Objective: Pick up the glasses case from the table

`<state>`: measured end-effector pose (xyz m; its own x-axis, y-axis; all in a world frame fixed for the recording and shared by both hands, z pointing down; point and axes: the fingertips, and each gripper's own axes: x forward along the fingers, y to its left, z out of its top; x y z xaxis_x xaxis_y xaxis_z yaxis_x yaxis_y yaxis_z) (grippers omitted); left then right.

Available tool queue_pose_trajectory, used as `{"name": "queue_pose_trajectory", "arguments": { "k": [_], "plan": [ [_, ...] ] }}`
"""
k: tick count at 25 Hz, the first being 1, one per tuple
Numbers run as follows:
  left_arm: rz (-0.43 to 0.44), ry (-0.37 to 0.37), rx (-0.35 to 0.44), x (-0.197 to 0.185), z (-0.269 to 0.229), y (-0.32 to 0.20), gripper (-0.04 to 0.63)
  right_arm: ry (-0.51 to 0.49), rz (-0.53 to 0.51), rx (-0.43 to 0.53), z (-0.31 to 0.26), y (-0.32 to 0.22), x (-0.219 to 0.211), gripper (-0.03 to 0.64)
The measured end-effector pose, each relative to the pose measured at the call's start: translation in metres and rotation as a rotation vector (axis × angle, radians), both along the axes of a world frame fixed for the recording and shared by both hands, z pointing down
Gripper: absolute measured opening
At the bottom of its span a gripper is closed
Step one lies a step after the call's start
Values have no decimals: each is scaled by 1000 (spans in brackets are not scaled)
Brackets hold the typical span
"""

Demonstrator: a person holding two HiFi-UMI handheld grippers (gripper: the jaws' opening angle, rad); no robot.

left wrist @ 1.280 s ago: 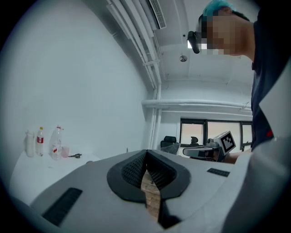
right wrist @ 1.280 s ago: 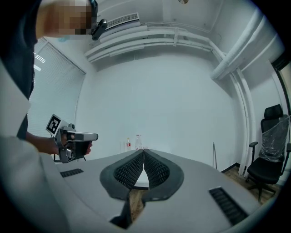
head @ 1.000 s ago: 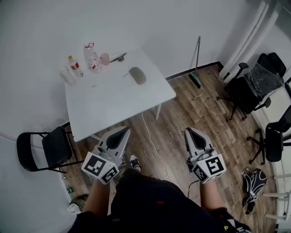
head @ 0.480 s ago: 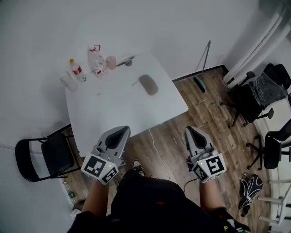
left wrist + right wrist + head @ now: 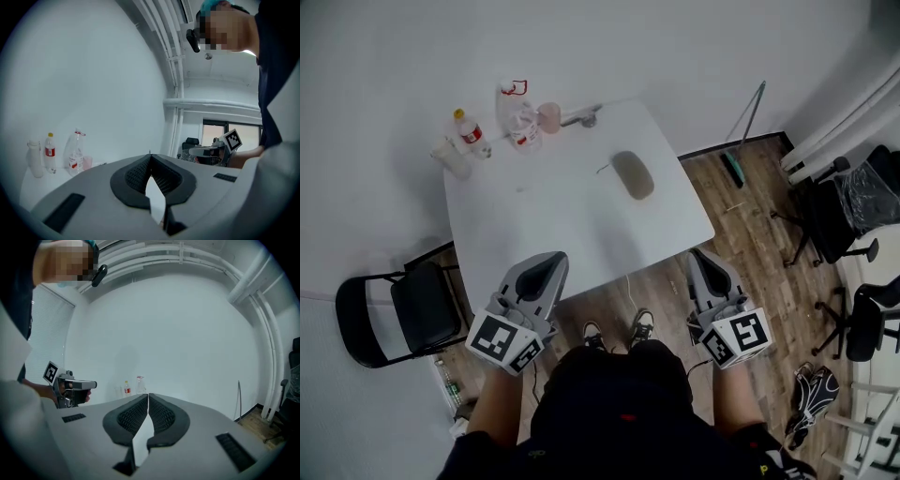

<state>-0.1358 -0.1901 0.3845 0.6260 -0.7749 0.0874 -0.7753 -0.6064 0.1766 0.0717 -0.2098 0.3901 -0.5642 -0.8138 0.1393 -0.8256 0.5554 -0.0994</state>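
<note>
bottle label (image 5: pixel 472 135) unreadable, chair (image 5: pixel 868 324) cropped

Grey left tool (image 5: pixel 554 257), right tool (image 5: pixel 699 255); black-white marker cube (image 5: pixel 504 343) each; dark clothes (image 5: pixel 609 412).

The glasses case (image 5: pixel 634 175) is a grey, rounded oval, closed and lying flat on the white surface (image 5: pixel 534 225). It sits near the right edge, toward the far right corner.
</note>
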Motion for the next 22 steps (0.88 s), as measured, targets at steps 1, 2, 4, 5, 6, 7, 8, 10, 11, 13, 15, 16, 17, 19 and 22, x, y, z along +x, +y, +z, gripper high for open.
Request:
{"name": "queue_pose_trajectory", "arguments": {
  "k": [1, 2, 4, 5, 6, 7, 8, 10, 11, 13, 15, 16, 17, 19, 22],
  "plan": [
    [-14, 1, -5, -2, 1, -3, 20, 0, -8, -6, 1, -8, -1, 21],
    [-30, 1, -8, -4, 2, -6, 20, -2, -18, -12, 3, -16, -2, 21],
    [-63, 1, -11, -4, 3, -12, 20, -7, -49, -21, 5, -32, -3, 21],
    [-80, -1, -11, -3, 4, -16, 20, -7, -70, -25, 6, -39, -3, 21],
    [-97, -2, -12, -1, 4, -19, 20, -6, -92, -30, 8, -48, -3, 21],
    [-116, -2, -14, 0, 6, -23, 20, -2, -111, -35, 11, -57, -2, 21],
    [-135, 0, -17, 2, 7, -27, 20, 3, -128, -42, 14, -68, -1, 23],
    [-173, 5, -27, 6, 12, -36, 20, 28, -165, -53, 22, -88, 2, 23],
    [-192, 7, -32, 10, 14, -41, 20, 50, -187, -56, 27, -97, 3, 23],
    [-227, 11, -44, 19, 18, -49, 20, 105, -235, -67, 40, -114, 7, 36],
    [-254, 16, -55, 31, 24, -55, 20, 156, -284, -97, 59, -132, 9, 136],
    [-265, 18, -61, 36, 27, -58, 20, 176, -299, -116, 71, -142, 10, 172],
    [-275, 19, -67, 39, 31, -61, 20, 192, -307, -137, 83, -153, 10, 199],
    [-295, 19, -80, 43, 38, -64, 20, 217, -314, -183, 108, -173, 7, 278],
    [-320, 17, -100, 45, 46, -66, 20, 226, -321, -273, 143, -199, -2, 333]
  ]
}}
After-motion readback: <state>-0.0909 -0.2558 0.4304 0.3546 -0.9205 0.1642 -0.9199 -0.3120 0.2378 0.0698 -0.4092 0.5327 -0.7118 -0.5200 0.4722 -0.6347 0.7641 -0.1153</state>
